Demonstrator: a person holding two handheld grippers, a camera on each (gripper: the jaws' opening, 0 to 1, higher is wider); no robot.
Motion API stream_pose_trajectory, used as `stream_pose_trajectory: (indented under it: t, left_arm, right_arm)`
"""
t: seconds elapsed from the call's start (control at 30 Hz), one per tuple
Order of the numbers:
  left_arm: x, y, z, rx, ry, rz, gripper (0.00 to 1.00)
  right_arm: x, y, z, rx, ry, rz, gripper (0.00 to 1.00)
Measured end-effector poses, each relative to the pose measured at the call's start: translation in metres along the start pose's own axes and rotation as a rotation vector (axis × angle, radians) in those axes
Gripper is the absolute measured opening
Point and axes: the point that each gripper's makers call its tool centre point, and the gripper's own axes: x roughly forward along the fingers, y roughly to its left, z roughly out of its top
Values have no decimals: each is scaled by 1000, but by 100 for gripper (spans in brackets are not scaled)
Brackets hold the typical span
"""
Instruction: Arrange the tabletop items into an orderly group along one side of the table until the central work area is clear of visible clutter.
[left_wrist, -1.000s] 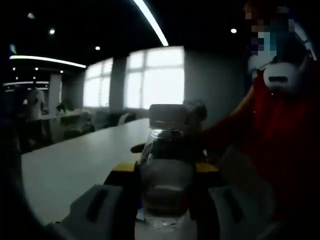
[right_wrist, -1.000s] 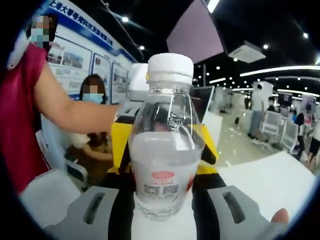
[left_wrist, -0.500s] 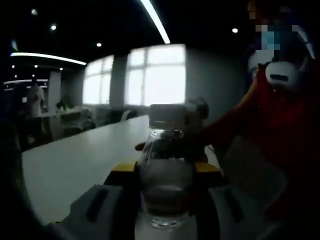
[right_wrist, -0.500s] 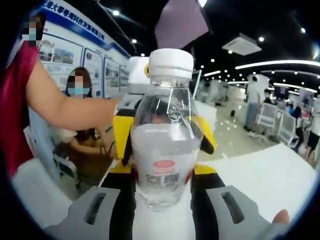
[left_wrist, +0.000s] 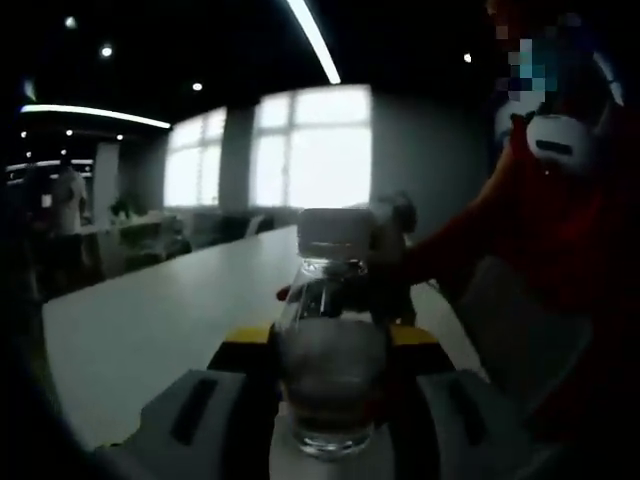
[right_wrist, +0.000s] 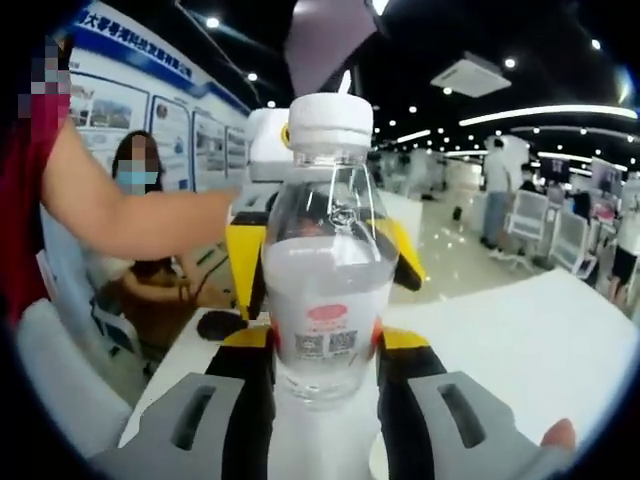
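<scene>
Both tongs, the left tongs (left_wrist: 330, 400) and the right tongs (right_wrist: 325, 385), are closed on one upright water bottle (right_wrist: 322, 290) from opposite sides, above the white desk (right_wrist: 520, 340). A person's arm (right_wrist: 130, 225) reaches behind.

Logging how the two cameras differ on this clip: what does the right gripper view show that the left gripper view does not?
The right gripper view has wall posters, a seated masked person and the bottle's red label with codes. The left gripper view has bright windows and a long pale table. Both share the clear, white-capped water bottle between the jaws, the other gripper behind it, and a red-sleeved arm.
</scene>
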Motion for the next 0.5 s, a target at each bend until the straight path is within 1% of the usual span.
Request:
stream_pose_trajectory:
  t: [0.07,0.13,0.2,0.37,0.4,0.43,0.5]
  left_arm:
    - [1,6,-8,-16,3,-1,38]
    - [2,11,-13,-21,7,0,38]
    - [1,15,-16,-22,7,1,38]
    - [0,26,-23,-37,-5,4,38]
    - [1,28,-26,-41,-4,5,38]
    - [1,29,-27,-42,-5,5,38]
    - [2,30,-31,-51,-11,2,38]
  right_arm:
    - [3,-4,-7,9,24,-9,39]
    - [6,-9,-13,-17,45,-18,39]
    - [8,-12,-16,-1,43,-16,39]
    - [10,-23,-18,2,58,-44,41]
    - [10,-25,-18,8,55,-48,42]
    - [9,-28,-22,6,72,-62,43]
    - [7,-30,-24,11,73,-66,45]
